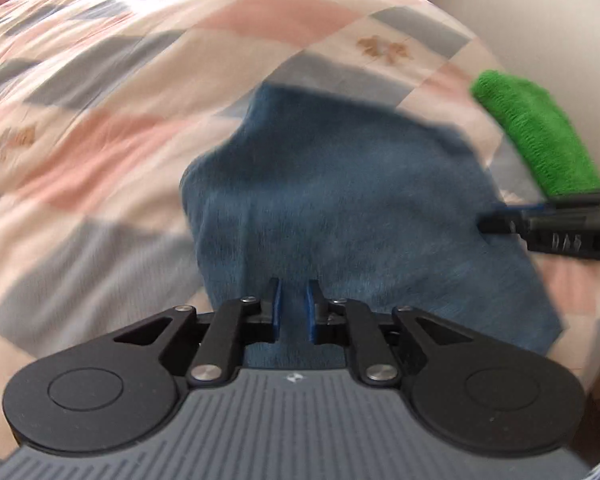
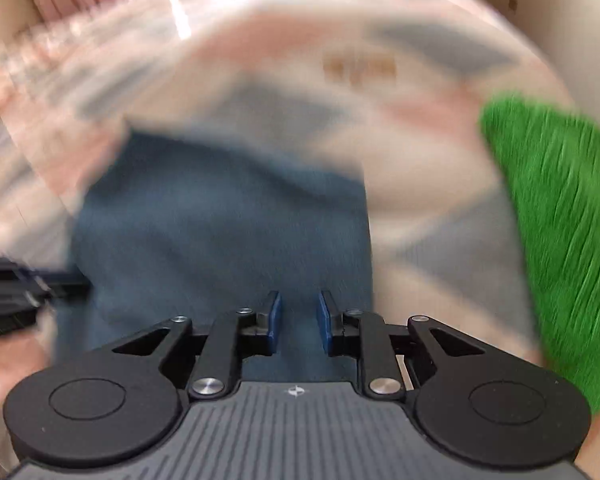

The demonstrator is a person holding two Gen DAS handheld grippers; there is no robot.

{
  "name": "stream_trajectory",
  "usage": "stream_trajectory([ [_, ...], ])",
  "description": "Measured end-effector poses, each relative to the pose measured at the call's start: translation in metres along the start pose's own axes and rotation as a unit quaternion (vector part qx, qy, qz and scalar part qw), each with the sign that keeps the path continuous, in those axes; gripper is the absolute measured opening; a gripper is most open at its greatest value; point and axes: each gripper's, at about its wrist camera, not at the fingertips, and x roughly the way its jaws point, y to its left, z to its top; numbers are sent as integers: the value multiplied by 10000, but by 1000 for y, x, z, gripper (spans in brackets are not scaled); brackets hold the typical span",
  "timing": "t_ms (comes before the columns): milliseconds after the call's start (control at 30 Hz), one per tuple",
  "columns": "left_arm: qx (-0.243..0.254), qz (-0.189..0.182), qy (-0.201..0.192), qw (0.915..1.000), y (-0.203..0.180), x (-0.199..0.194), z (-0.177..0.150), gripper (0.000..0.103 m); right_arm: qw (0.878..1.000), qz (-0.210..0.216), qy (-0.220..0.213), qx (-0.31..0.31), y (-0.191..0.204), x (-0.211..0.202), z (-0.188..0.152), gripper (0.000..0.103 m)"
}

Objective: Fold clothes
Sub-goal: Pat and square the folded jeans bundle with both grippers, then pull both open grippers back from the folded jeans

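The left tool is positioned over the near edge of a blue cloth. Its two blue-padded fingers stand apart with a narrow gap between them. Blue fabric shows through the gap, but no fold is clamped; whether the pads touch the cloth cannot be told.

The right tool is likewise positioned over the blue cloth. Its fingers are spread slightly wider than those of the left tool, with fabric visible between them and nothing pinched. In the left wrist view the right tool enters from the right side, with its tip at the right border of the cloth. In the right wrist view the left tool enters from the left side, at the left border of the cloth. That view is heavily blurred, so contact cannot be confirmed.

The blue cloth lies on a bed covered by a quilt patterned in pink, grey and cream blocks. The cloth is not flat throughout: its far left part is rumpled and its outline is irregular.

A green towel lies on the bed near the right edge, beyond the far right corner of the blue cloth and apart from it. The right wrist view shows the green towel to the right of the right tool.
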Motion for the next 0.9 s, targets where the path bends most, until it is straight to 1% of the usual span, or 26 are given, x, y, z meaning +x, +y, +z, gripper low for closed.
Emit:
stream_trajectory([
  [67,-83,243,19,9997,-9,1,5,10,10000,-40,-26,-24,1,1,2,22],
  [100,-210,324,39,9992,-12,-4,8,10,10000,-70,-35,-47,3,-1,3,22],
  [167,-507,364,7,9980,-17,-21,13,13,9997,-93,-151,-150,8,-25,3,23],
  [200,-657,383,-85,9971,-20,-37,11,14,9995,-85,-237,-205,11,-39,2,30],
  [233,-759,424,-166,9961,-25,-54,7,21,9992,-82,-311,-256,15,-55,-2,36],
  [267,-802,506,-215,9953,-32,-70,3,30,9989,-91,-362,-298,18,-71,-9,50],
  [367,-869,741,-273,9931,-53,-116,-17,35,9979,-113,-491,-404,27,-120,-29,55],
  [400,-896,785,-280,9925,-60,-130,-24,38,9981,-110,-474,-389,28,-133,-35,63],
  [433,-936,835,-278,9917,-66,-143,-32,41,9982,-110,-463,-368,30,-146,-41,69],
  [467,-994,893,-262,9907,-73,-154,-41,42,9983,-114,-470,-334,32,-158,-47,77],
  [500,-1051,945,-243,9897,-79,-164,-50,42,9983,-118,-488,-298,34,-170,-53,80],
  [533,-1100,980,-228,9888,-86,-174,-59,42,9983,-104,-498,-267,36,-181,-58,80],
  [567,-1145,995,-221,9882,-92,-183,-66,42,9984,-56,-497,-248,37,-191,-61,83],
  [600,-1175,994,-222,9878,-97,-191,-72,42,9985,-8,-495,-228,39,-201,-65,90],
  [667,-1158,1025,-276,9876,-106,-207,-81,44,9982,51,-546,-261,44,-223,-71,96],
  [733,-1115,1115,-397,9867,-115,-224,-87,46,9969,30,-673,-399,51,-242,-77,97],
  [767,-1112,1150,-454,9861,-118,-233,-90,48,9962,-1,-744,-456,54,-251,-80,100],
  [900,-1157,1253,-617,9834,-128,-264,-96,53,9946,-58,-863,-572,63,-281,-90,101],
])
